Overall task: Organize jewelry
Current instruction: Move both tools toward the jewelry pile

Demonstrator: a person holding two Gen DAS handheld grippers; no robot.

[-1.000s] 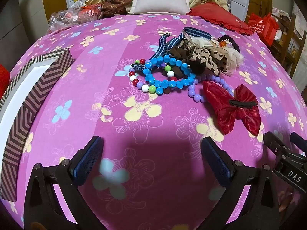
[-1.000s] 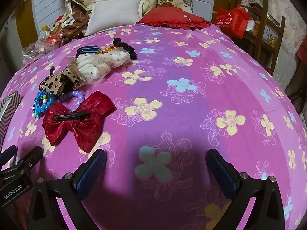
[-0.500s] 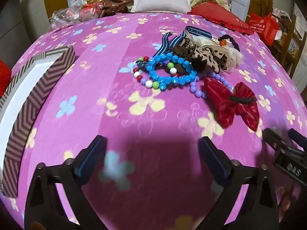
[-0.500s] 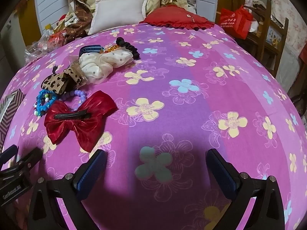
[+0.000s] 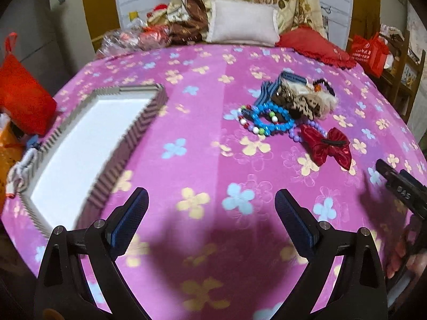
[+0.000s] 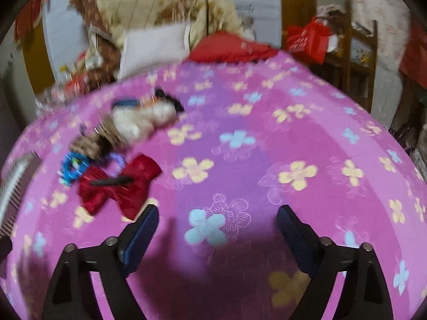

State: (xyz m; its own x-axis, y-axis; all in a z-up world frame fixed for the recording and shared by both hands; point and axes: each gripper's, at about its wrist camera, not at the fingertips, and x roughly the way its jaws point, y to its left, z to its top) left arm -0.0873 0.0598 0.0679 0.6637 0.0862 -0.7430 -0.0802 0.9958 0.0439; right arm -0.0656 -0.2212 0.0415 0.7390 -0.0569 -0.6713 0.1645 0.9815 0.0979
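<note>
A pile of jewelry and hair pieces lies on the pink flowered bedspread [image 5: 202,138]: blue bead bracelets [image 5: 272,118], a purple bead string [image 5: 311,130], a red bow clip [image 5: 327,146], a leopard scrunchie [image 5: 301,106] and a striped blue ribbon [image 5: 269,88]. A chevron-edged box [image 5: 88,138] with a white inside sits at the left. My left gripper [image 5: 210,214] is open and empty, well short of the pile. My right gripper [image 6: 216,224] is open and empty, just right of the red bow [image 6: 117,184]; it also shows in the left wrist view [image 5: 400,184].
A white pillow [image 5: 242,24], a red cushion [image 5: 315,46], a folded quilt and plastic bags lie at the far end of the bed. A wooden chair with a red bag [image 5: 369,53] stands at the right. A red bag [image 5: 21,93] sits left of the bed.
Both grippers have pulled back and risen, so the pile looks farther away and the whole box has come into the left wrist view. The right wrist view is blurred by motion. Both stay open.
</note>
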